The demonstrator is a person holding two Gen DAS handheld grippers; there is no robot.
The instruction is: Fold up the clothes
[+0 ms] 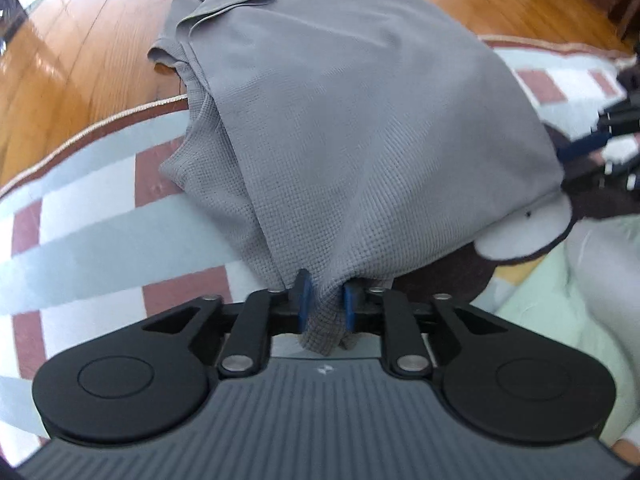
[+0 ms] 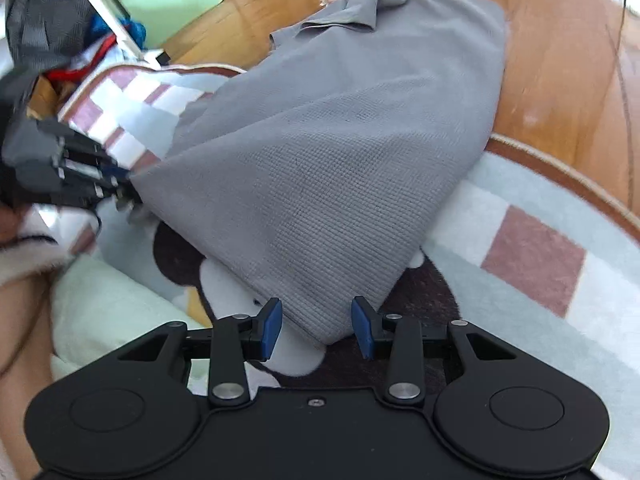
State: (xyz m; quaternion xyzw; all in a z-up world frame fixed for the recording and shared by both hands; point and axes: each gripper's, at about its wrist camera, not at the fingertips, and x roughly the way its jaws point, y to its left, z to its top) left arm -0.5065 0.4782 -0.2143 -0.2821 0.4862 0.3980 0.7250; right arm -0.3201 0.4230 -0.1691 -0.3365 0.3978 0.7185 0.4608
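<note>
A grey polo shirt [image 1: 360,128] with a waffle weave lies partly folded on a checked rug, its collar [image 1: 224,4] at the far end over the wooden floor. My left gripper [image 1: 325,300] is shut on a bunched near corner of the shirt, with cloth filling the gap between its blue pads [image 1: 305,300]. In the right wrist view the same shirt [image 2: 328,160] tapers to another corner [image 2: 324,320]. That corner sits between the jaws of my right gripper [image 2: 317,328], which stands open with gaps at both pads. The left gripper [image 2: 120,192] shows at the left, blurred.
The rug [image 2: 532,256] has pink, white and pale blue checks and a dark brown and white animal figure [image 2: 420,292]. Glossy wooden floor [image 1: 80,60] surrounds it. A pale green cushion [image 2: 104,304] and a person's leg [image 2: 20,320] are near left. Piled clothes [image 2: 100,40] lie far left.
</note>
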